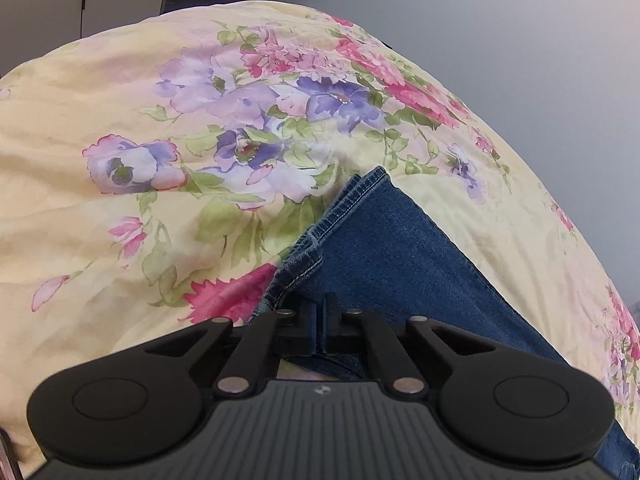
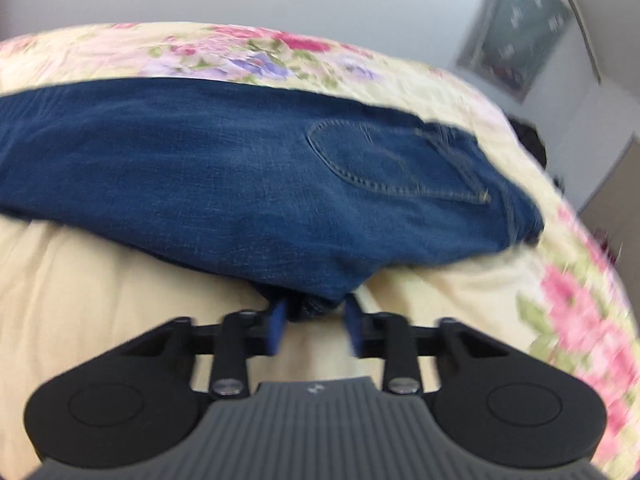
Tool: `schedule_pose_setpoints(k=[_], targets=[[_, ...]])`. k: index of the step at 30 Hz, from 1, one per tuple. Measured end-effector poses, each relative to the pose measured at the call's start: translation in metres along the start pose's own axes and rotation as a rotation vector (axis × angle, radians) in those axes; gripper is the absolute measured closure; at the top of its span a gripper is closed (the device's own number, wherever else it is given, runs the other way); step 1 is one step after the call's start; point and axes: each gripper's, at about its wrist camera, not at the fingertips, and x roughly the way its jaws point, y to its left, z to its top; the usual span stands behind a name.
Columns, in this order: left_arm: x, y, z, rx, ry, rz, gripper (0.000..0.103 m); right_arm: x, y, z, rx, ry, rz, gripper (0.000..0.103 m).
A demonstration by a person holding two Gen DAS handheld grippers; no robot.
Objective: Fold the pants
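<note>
**Jeans gripped at two points on a floral bedspread**

Pale walls ring a bed covered by a yellow bedspread (image 1: pixel 80 208) printed with pink and purple flowers; in the right wrist view a framed picture (image 2: pixel 516 28) hangs on the wall at about 1 o'clock.

Seen from the left wrist, one leg of the blue jeans (image 1: pixel 376 248) runs from the frame's 5 o'clock corner up toward the centre, its stitched hems stacked at the far end and lying flat on the bedspread. The left gripper (image 1: pixel 320 312) sits at 6 o'clock with its jaws drawn fully together on the near edge of the denim, the cloth passing up between the two black fingers.

From the right wrist, the upper part of the jeans (image 2: pixel 240 168) stretches across the frame from 9 o'clock to 3 o'clock, back pocket (image 2: pixel 392 160) facing up at about 2 o'clock and the waistband end toward 3 o'clock. The view is blurred. The right gripper (image 2: pixel 316 320) is at 6 o'clock, its blue-padded fingers (image 2: pixel 278 326) set on either side of a bunched fold of denim at the garment's near edge; the blur hides whether the pads press on the cloth or merely flank it.
</note>
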Motion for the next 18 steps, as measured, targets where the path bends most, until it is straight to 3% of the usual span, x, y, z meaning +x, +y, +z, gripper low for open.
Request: schedule_pose_setpoints(k=[4, 7, 9, 16, 18], targets=[[-0.024, -0.015, 0.009, 0.041, -0.070, -0.015, 0.102, -0.026, -0.019, 0.030, -0.043, -0.091, -0.058, 0.103], [-0.028, -0.017, 0.006, 0.066, -0.070, 0.014, 0.102, -0.019, -0.023, 0.040, -0.078, -0.043, -0.074, 0.103], [-0.018, -0.008, 0.000, 0.058, -0.020, 0.041, 0.102, -0.007, -0.019, 0.032, -0.108, -0.009, -0.088, 0.103], [0.005, 0.014, -0.016, 0.049, 0.016, 0.037, 0.101, 0.013, -0.014, 0.012, -0.075, 0.048, -0.092, 0.103], [0.005, 0.017, -0.014, 0.055, 0.022, 0.029, 0.092, 0.013, -0.014, 0.013, -0.074, 0.067, -0.081, 0.103]])
